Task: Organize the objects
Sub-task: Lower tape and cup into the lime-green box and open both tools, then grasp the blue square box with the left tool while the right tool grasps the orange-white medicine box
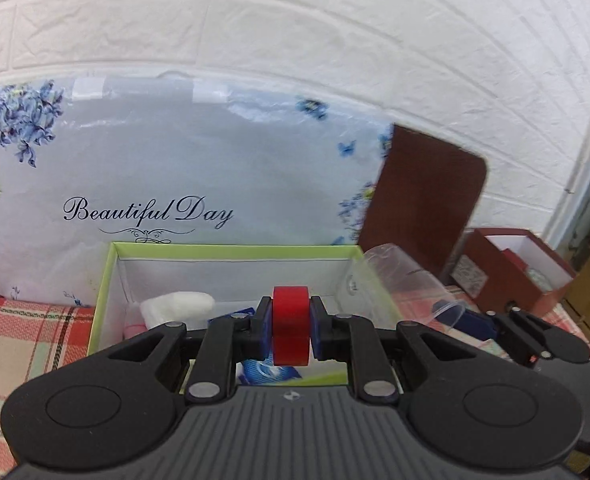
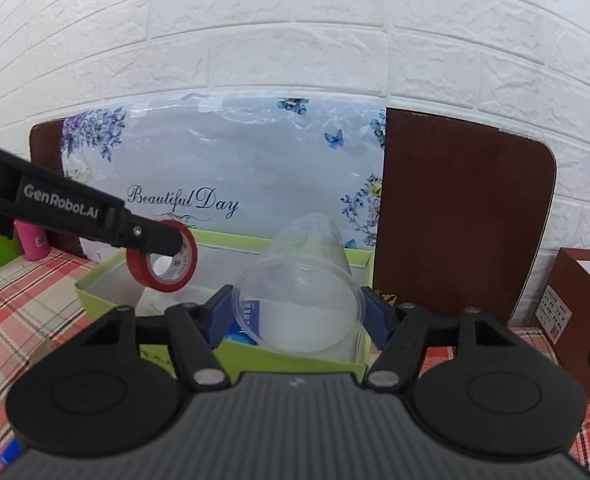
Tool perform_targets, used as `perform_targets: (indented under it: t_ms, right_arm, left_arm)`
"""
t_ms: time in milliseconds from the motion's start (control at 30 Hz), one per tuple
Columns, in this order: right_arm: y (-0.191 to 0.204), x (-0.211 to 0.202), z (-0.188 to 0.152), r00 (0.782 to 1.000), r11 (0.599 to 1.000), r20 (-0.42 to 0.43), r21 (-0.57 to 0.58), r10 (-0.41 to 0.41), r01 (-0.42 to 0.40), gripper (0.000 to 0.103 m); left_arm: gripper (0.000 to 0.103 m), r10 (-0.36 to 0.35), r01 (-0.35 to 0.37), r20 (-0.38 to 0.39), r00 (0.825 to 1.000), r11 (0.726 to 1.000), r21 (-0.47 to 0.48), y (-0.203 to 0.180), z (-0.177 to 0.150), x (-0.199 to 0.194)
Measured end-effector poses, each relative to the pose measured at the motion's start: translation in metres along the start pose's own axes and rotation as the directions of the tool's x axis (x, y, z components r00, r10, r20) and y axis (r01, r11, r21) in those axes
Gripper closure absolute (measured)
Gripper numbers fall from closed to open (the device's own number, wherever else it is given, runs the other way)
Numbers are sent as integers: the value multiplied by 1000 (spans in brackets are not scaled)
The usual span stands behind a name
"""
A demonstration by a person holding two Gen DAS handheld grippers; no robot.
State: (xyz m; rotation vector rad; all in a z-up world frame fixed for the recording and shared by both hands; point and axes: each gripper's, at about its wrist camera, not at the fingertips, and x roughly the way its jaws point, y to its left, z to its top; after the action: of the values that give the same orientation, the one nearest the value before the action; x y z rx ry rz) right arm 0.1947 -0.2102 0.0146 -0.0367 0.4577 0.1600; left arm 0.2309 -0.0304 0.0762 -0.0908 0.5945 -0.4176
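Left gripper [image 1: 291,330]: pinching red tape roll [image 1: 290,330] edgewise. Right gripper [image 2: 299,314]: half spread, clamping clear plastic cup [image 2: 299,300] sideways.

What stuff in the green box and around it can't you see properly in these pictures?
- Green box floor, left wrist view: mostly hidden by the left gripper and its red tape roll.
- Blue packet in the box: only a corner shows, print unreadable.
- Label on the brown box, right wrist view: too small to read.
- Box contents, right wrist view: blurred through the clear cup.
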Motion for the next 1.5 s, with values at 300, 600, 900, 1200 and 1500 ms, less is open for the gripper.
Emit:
perform_targets:
  t_ms: [300,600,900,1200,1500]
  right_arm:
    - [0,61,-16,1000,999,-28,-32,9,-10,0]
    - [-1,37,-19,1000,1000,-8,-28,-6,5,0]
    - [-4,-42,-19,1000,996,24,87,-19,17,0]
    - [3,-101,-49,999,980,-26,199,-23,28,0]
    - [8,-121,-91,994,965,-104,259,-17,44,0]
  left_arm:
    - [13,150,-150,4,989,989,7,30,-10,48]
    - [13,176,-176,41,984,984,16,32,-17,25]
    - [12,225,-227,65,972,974,27,-7,-33,-46]
    - [12,275,-277,64,959,961,26,-29,-85,-101]
    - [12,310,-310,-6,951,951,-11,-24,-121,-112]
